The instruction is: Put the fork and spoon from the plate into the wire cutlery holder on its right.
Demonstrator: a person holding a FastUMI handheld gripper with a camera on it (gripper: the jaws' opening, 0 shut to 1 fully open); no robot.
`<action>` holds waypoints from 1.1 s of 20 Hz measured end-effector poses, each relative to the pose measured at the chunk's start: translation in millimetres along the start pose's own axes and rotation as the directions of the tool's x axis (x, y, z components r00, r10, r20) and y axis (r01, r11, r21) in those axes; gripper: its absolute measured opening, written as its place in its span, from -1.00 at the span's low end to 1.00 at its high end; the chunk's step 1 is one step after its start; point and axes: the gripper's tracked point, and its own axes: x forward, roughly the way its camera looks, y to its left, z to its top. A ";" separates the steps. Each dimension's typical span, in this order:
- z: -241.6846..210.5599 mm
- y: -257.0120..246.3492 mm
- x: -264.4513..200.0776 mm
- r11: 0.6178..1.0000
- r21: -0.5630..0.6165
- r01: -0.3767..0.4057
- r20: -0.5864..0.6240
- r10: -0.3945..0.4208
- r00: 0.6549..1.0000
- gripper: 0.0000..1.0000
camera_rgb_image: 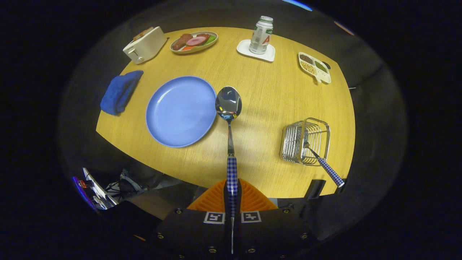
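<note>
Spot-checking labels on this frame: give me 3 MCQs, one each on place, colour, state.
1. Where is the fork?
A. on the plate
B. in the holder
C. beside the toaster

2. What colour is the plate?
A. blue
B. white
C. green

3. What are the tongs doing?
A. open, empty
B. shut on the spoon
C. shut on the cloth

Key: 1 B, its head sits inside the holder, handle sticking out. 2 A, the bare plate is plainly blue. 3 B, both fingers clamp the handle of the spoon.

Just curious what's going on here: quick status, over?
Gripper shut on spoon, held above table. Fork already in wire holder. Plate bare. Path unobstructed.
</note>
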 end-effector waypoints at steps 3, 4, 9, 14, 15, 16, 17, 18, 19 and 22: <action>-16.5 -20.5 -9.5 0.999 0.032 0.028 -0.026 -0.028 0.999 -0.96; -20.0 -27.9 -13.3 0.998 0.048 0.040 -0.033 -0.038 0.999 -0.96; -44.1 -66.2 -28.4 0.989 0.112 0.097 -0.105 -0.085 0.991 -0.96; -54.9 -99.4 -32.2 0.979 0.143 0.144 -0.166 -0.120 0.979 -0.96; -56.1 -105.8 -32.1 0.978 0.141 0.157 -0.179 -0.130 0.975 -0.96; -56.2 -110.5 -31.0 0.978 0.134 0.162 -0.196 -0.134 0.971 -0.96; -56.8 -114.2 -29.1 0.978 0.126 0.168 -0.213 -0.139 0.967 -0.96; -56.2 -118.2 -27.9 0.978 0.117 0.176 -0.232 -0.145 0.962 -0.96; -56.7 -121.0 -26.2 0.978 0.104 0.180 -0.250 -0.149 0.957 -0.96; -52.4 -125.0 -21.5 0.980 0.076 0.185 -0.280 -0.157 0.947 -0.96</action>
